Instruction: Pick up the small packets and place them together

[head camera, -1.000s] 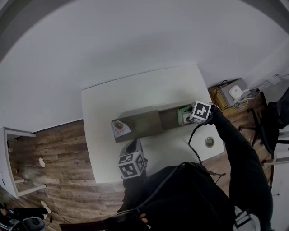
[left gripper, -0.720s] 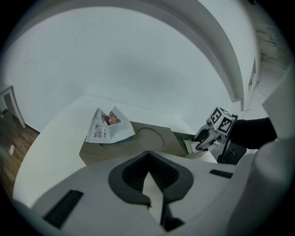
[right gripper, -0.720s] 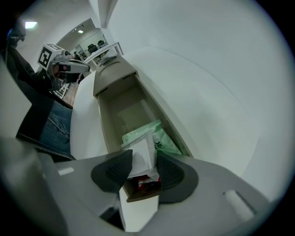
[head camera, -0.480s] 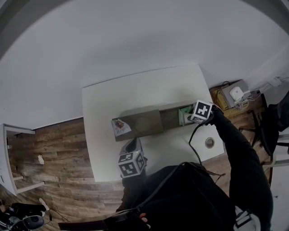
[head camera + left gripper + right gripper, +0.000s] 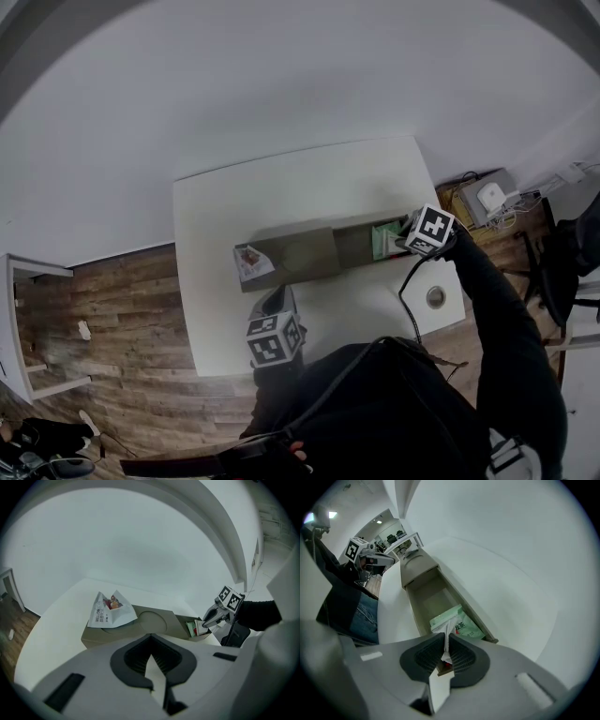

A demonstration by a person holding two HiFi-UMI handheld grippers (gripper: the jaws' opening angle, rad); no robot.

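Note:
A long khaki box lies across the white table, with an open tray at its right end. A green packet lies in that tray. My right gripper reaches into the tray and its jaws are closing, with a white red-printed packet pinched between the pads. From the head view this gripper sits at the box's right end. Another white packet rests on the box's left end. My left gripper hovers near the table's front edge, shut and empty.
A round grommet sits in the table's front right corner. Beside the table to the right stands a low cabinet with white devices and cables. Wooden floor lies to the left, with a white shelf unit.
My right gripper has shifted slightly to the right at the tray end of the box. The left gripper and the packet on the box's left end have stayed put.

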